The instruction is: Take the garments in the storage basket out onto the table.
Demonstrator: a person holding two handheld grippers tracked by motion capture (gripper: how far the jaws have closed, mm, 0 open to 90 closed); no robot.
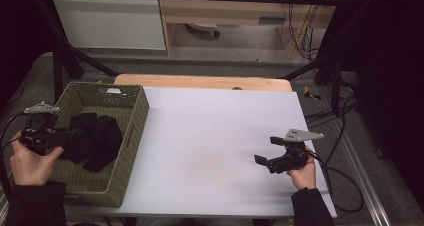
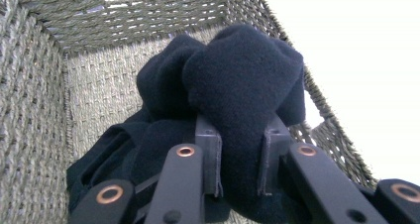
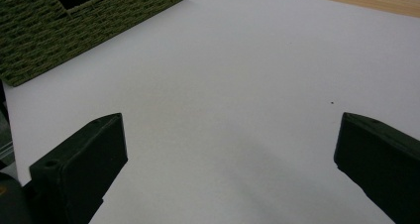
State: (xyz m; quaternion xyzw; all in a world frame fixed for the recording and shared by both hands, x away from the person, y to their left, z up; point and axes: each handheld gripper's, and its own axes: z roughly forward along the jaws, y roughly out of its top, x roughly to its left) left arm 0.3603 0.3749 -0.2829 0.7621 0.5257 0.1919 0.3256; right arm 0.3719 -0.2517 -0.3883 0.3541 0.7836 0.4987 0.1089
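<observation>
Left tool [image 2: 237, 149] pinching black cloth [image 2: 237, 85] inside the basket [image 1: 137, 116], bunched between the jaws for lifting out. Right tool [image 1: 272, 153] spread wide, parked over bare bench [image 1: 210, 131], likely waiting to take the cloth.

— How is the light from above?

— Dim and grainy. The white table [image 1: 210, 136] is the brightest patch; the corners sink into black. My right gripper [image 1: 272, 158] throws a soft shadow leftward on the table.

— And along your own jaws?

— On my left, the sheet beyond the basket [image 2: 34, 110] is blown out to pure white, the dark cloth [image 2: 242, 85] keeps its fuzzy texture, my near links blur. On my right, even light, soft shadow.
</observation>
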